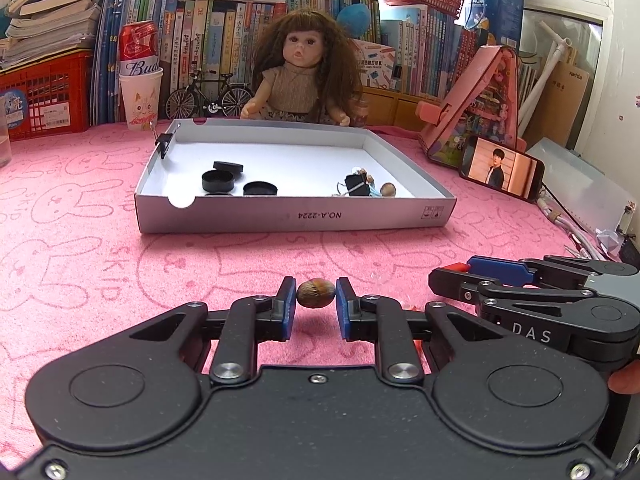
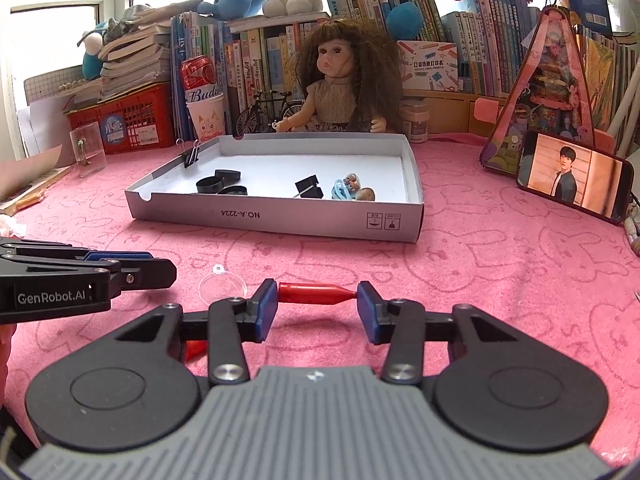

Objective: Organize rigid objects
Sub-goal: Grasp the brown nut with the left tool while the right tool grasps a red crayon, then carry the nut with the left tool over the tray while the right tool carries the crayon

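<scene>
A: Two grips. Left gripper [image 1: 316,306] pinches the nut [image 1: 315,298]; right gripper [image 2: 317,307] clamps the red cone [image 2: 316,293] end to end, low over the pink cloth [image 2: 500,280].

B: Cone's long axis runs 9 to 3, tip at 3. We lift level, then carry toward 12 to the box [image 2: 276,222].

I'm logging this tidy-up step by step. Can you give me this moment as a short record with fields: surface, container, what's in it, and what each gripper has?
surface: pink cloth
container: shallow white box, open top
in box: black round caps, black binder clip, blue clip, nut
on box rim: binder clip
left gripper: shut on small brown nut
right gripper: shut on red pointed piece, held end to end
loose nearby: clear plastic piece
</scene>
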Demonstrator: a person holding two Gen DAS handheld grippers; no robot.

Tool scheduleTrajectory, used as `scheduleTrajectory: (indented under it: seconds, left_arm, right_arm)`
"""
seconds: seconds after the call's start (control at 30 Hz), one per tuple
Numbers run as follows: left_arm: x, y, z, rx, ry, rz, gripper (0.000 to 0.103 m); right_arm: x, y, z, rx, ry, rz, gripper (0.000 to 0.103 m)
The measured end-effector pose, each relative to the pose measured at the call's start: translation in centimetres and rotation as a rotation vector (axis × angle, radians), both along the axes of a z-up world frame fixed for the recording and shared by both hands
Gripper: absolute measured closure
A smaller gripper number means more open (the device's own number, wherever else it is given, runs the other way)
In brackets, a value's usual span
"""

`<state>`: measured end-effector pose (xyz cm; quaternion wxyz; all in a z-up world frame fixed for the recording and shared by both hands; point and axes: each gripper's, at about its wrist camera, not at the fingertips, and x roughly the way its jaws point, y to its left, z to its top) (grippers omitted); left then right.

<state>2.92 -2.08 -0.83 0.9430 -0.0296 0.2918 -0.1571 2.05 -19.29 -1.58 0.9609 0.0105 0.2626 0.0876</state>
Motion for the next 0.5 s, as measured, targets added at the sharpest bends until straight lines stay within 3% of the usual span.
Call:
scheduleTrajectory:
  seconds: [0.5]
  left_arm:
    - [0.57,0.31,0.32,0.000,-0.005,0.018,0.084]
  right_arm:
    - [0.27,-0.37,0.25,0.007,-0.007,-0.025,0.055]
